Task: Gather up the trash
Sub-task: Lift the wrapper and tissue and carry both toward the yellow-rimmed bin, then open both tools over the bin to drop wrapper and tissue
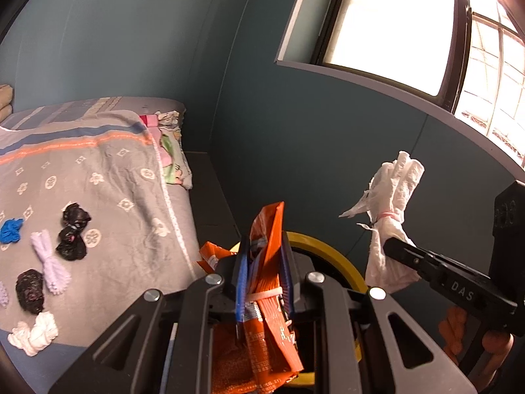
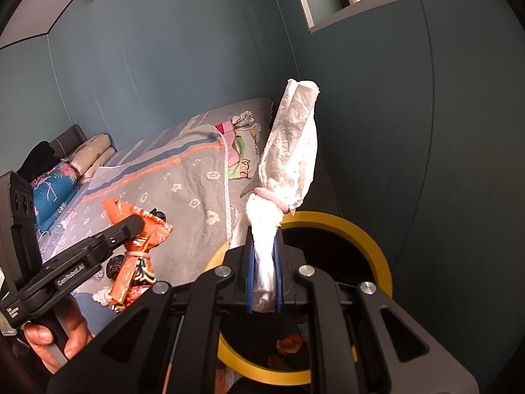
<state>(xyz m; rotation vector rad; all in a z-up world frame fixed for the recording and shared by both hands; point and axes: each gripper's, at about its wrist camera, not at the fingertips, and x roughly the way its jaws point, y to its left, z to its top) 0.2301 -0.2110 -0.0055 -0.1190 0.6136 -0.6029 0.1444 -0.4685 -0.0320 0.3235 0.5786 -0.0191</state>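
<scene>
My left gripper (image 1: 262, 262) is shut on an orange snack wrapper (image 1: 267, 243) tied with a band, held above the yellow-rimmed bin (image 1: 331, 249). It also shows in the right wrist view (image 2: 141, 243). My right gripper (image 2: 264, 262) is shut on a white tissue bundle (image 2: 292, 151) tied with a pink band, held over the bin (image 2: 361, 229). The bundle also shows in the left wrist view (image 1: 390, 210). More trash lies on the bed: black bundles (image 1: 70, 236), a lilac one (image 1: 49, 262), a white one (image 1: 34, 333), a blue one (image 1: 11, 229).
The bed (image 1: 108, 203) with a grey patterned cover stands left of the bin. Teal walls surround it, with a window (image 1: 410, 26) at upper right. Pillows (image 2: 88, 157) lie at the head of the bed. Some trash (image 2: 288, 343) lies inside the bin.
</scene>
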